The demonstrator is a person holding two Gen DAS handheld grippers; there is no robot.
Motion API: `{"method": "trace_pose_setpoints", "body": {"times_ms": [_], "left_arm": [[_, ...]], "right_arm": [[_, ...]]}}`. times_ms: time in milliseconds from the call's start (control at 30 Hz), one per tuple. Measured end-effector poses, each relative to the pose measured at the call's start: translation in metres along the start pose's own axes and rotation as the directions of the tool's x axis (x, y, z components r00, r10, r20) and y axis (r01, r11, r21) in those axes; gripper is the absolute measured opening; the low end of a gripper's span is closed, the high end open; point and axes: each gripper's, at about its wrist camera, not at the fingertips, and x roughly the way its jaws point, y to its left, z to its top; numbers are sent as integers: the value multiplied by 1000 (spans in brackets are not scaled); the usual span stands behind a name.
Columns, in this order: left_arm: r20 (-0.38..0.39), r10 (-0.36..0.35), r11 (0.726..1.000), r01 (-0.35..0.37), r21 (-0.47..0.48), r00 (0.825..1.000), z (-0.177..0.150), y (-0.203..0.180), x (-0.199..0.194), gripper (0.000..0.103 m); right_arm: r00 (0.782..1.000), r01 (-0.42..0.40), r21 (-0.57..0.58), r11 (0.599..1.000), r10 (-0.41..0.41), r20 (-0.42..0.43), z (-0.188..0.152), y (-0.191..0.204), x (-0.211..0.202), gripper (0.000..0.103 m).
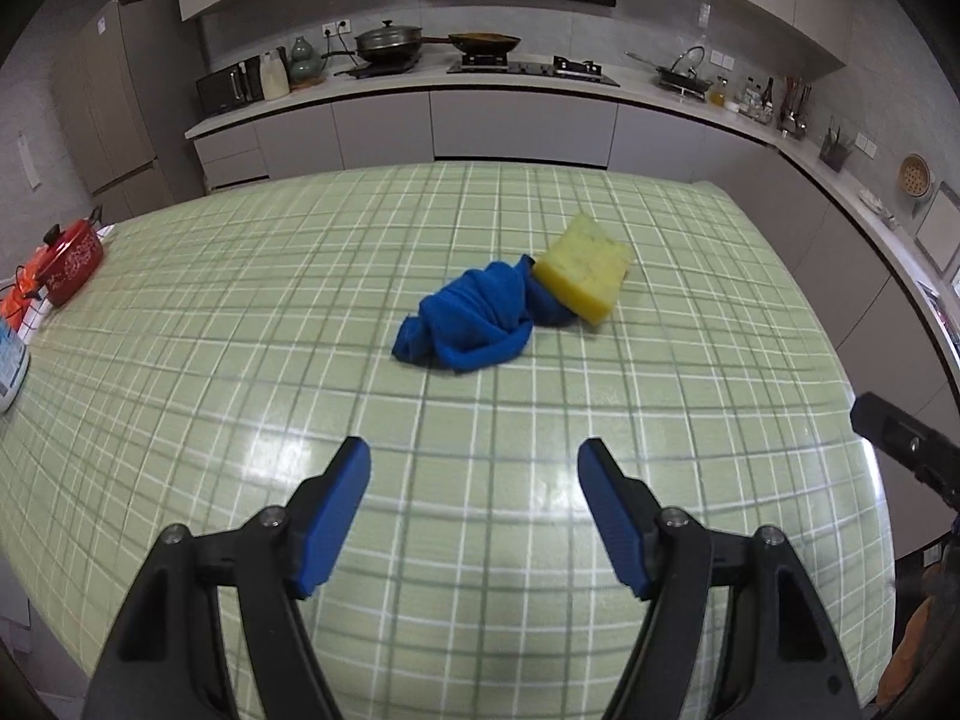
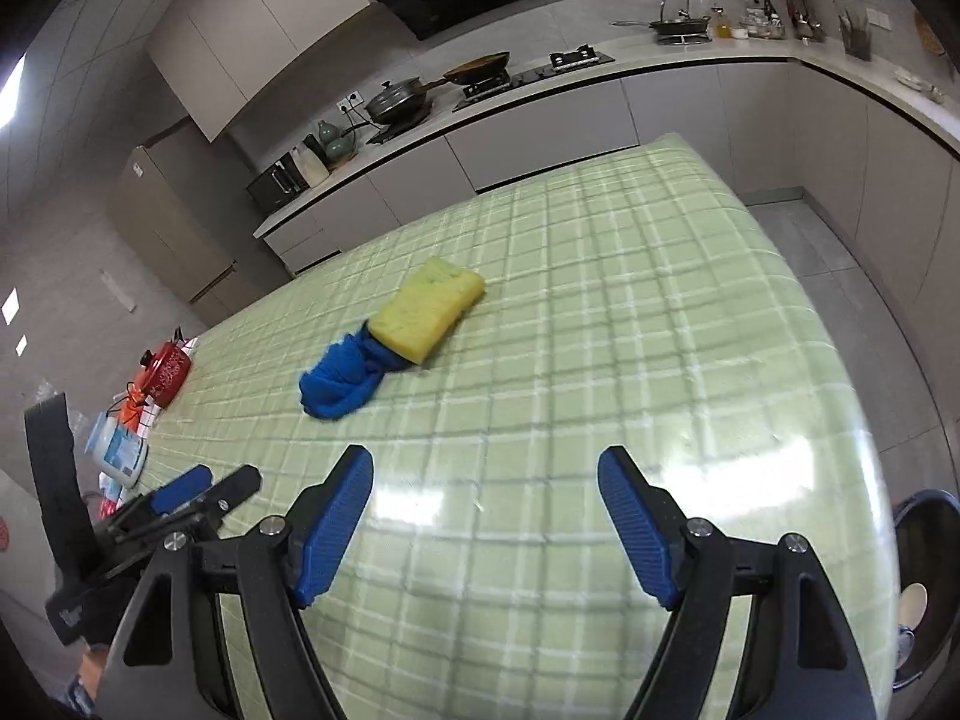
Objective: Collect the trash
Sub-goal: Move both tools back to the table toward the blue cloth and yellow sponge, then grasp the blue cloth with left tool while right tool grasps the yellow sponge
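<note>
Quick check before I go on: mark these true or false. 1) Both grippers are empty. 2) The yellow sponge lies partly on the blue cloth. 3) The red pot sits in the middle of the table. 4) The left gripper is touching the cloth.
1) Both grippers are empty: true; the left gripper and right gripper stand open.
2) True; the yellow sponge overlaps the blue cloth.
3) False; the red pot sits at the table edge.
4) False; it is short of the cloth.

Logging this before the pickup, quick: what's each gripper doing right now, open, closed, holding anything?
Left gripper: jaws open, holding nothing.
Right gripper: jaws open, holding nothing.
</note>
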Motion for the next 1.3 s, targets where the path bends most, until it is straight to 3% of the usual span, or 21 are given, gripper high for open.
{"method": "trace_pose_setpoints", "body": {"times_ms": [433,667,700,800,933,1100,1300], "left_arm": [[-45,-154,974,160,159,987,53,12,72,73],[-77,-188,956,200,214,979,71,4,116,73],[-80,-185,957,198,211,979,72,6,121,72],[-87,-192,965,204,162,978,72,19,129,53],[-73,-185,975,193,108,980,64,35,124,45],[-96,-178,982,184,49,979,44,44,111,42],[-124,-216,975,220,22,968,23,49,96,41]], "right_arm": [[996,93,47,995,-93,-11,39,53,89,80],[991,123,101,987,-117,-59,61,57,143,80],[990,129,107,986,-122,-67,64,57,150,80],[990,130,117,985,-123,-68,72,61,165,80],[986,142,124,982,-129,-102,82,67,192,80],[985,117,131,984,-98,-143,82,82,215,80],[976,89,37,995,-80,-201,70,107,227,80]]}}
